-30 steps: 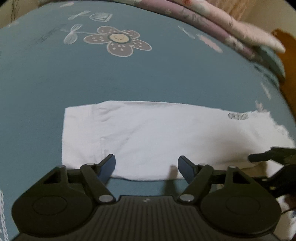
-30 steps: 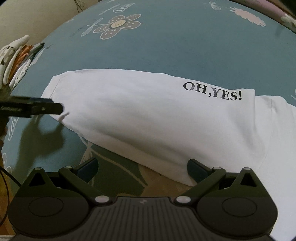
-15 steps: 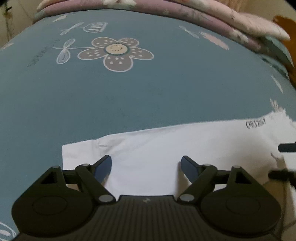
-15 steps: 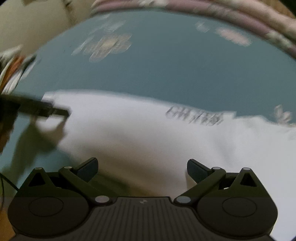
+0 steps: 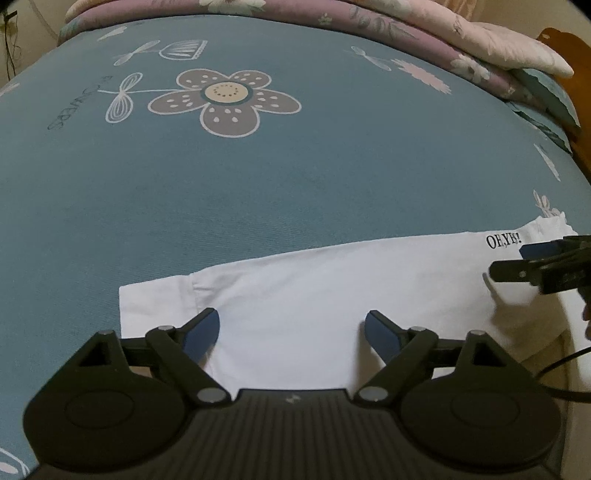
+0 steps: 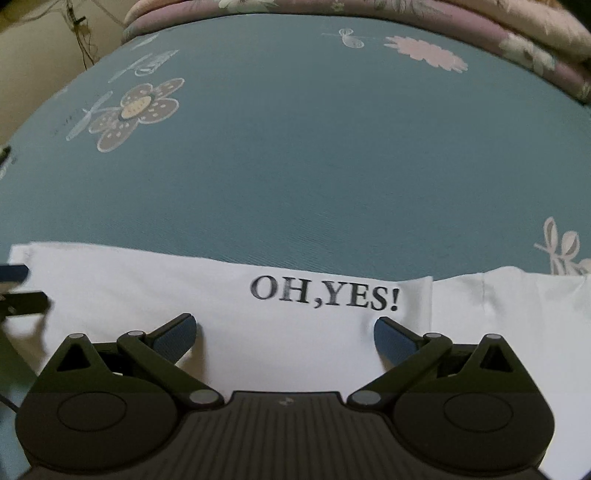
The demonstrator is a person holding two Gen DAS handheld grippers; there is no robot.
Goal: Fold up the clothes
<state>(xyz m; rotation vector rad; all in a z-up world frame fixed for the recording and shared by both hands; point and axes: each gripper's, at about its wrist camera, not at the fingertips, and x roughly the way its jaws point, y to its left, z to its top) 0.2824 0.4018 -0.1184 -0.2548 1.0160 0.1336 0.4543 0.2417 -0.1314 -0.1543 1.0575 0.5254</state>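
Observation:
A white T-shirt (image 5: 332, 288) printed "OH,YES!" (image 6: 325, 297) lies folded into a long flat band on the teal bed sheet (image 5: 258, 177). My left gripper (image 5: 291, 325) hovers over its left part, near the sleeve end. Its jaws are opening, with only flat cloth below them and nothing gripped. My right gripper (image 6: 284, 328) stands open just in front of the print, over the shirt's right part, and holds nothing. Each gripper shows at the edge of the other's view: the right gripper (image 5: 535, 262) and the left gripper (image 6: 22, 291).
The sheet bears a large brown flower print (image 5: 225, 99) beyond the shirt. Folded pink and purple quilts (image 5: 424, 29) are stacked along the far edge. A wooden headboard (image 5: 565, 40) rises at the far right. A black cable (image 5: 561, 369) trails near the right gripper.
Both grippers have moved in over the shirt, which now sits lower in both views. The print has come just ahead of the right jaws. The left jaws have spread wider.

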